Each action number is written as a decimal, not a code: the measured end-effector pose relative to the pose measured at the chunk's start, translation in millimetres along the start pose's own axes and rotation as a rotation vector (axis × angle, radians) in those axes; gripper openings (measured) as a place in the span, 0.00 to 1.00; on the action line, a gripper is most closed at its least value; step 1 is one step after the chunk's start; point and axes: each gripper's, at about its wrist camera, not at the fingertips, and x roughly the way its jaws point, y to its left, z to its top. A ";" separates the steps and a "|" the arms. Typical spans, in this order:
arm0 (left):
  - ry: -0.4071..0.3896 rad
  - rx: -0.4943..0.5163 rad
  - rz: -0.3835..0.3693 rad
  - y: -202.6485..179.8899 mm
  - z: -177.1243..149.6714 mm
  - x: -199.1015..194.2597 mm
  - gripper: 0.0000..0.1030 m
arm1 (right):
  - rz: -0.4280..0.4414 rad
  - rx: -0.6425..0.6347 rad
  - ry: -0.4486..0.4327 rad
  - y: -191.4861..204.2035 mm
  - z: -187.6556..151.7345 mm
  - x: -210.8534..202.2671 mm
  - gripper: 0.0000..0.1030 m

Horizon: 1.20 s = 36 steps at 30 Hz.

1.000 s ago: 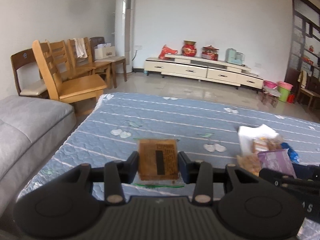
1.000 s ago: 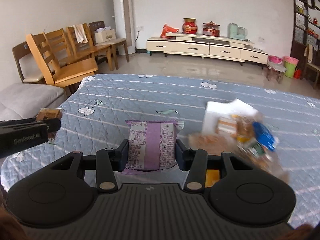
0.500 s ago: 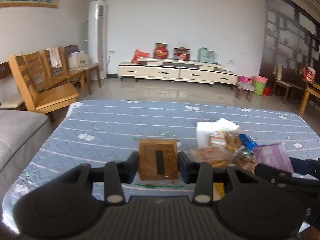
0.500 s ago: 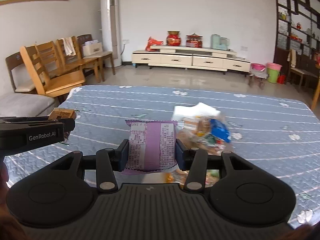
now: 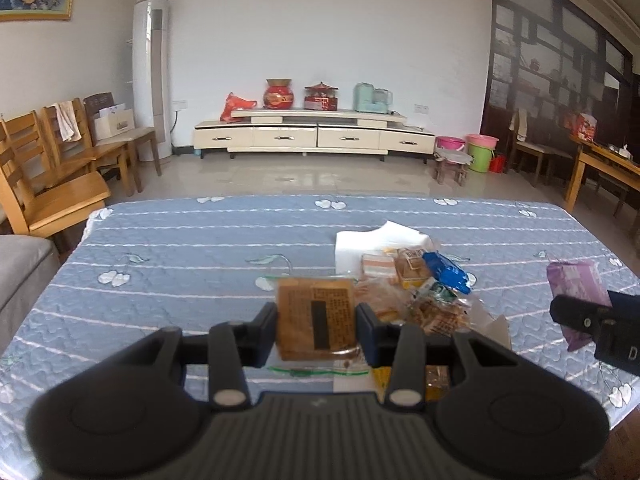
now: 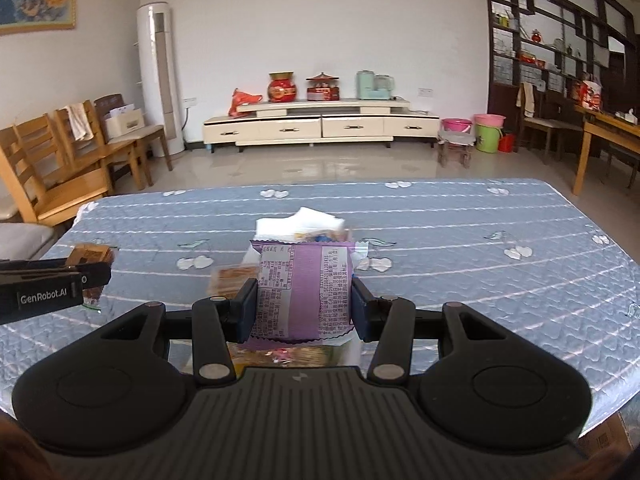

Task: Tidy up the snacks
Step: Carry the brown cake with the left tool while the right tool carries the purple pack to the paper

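Note:
My left gripper (image 5: 317, 326) is shut on a brown snack packet (image 5: 316, 318) with a black label, held above the blue quilted table (image 5: 180, 264). My right gripper (image 6: 305, 308) is shut on a purple snack packet (image 6: 306, 290) printed with small text. Each gripper shows in the other's view: the right gripper (image 5: 588, 320) with the purple packet (image 5: 576, 292) at the right edge, the left gripper (image 6: 48, 286) with the brown packet (image 6: 90, 256) at the left edge. A pile of mixed snacks (image 5: 420, 284) on white paper (image 5: 376, 240) lies on the table ahead of both.
Wooden chairs (image 5: 52, 176) and a grey sofa (image 5: 20, 268) stand left of the table. A low white cabinet (image 5: 312, 136) lines the far wall, with coloured buckets (image 5: 476, 150) to its right. Another wooden table (image 5: 604, 168) stands at the far right.
Both grippers have swung to the right across the table, each keeping its packet. The snack pile now sits nearer the centre of both views.

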 end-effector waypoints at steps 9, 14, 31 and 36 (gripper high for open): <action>0.006 0.034 -0.020 -16.3 7.1 16.7 0.40 | 0.022 0.011 0.025 -10.1 -4.1 21.1 0.56; 0.010 0.051 -0.032 -23.4 14.2 33.5 0.40 | 0.040 0.007 0.033 -13.6 2.8 36.6 0.56; 0.049 0.064 -0.083 -42.9 41.3 103.1 0.40 | 0.075 -0.042 0.053 -10.6 29.0 97.7 0.56; 0.058 0.063 -0.082 -41.1 45.2 119.1 0.40 | 0.071 -0.033 0.065 -7.5 31.3 110.1 0.56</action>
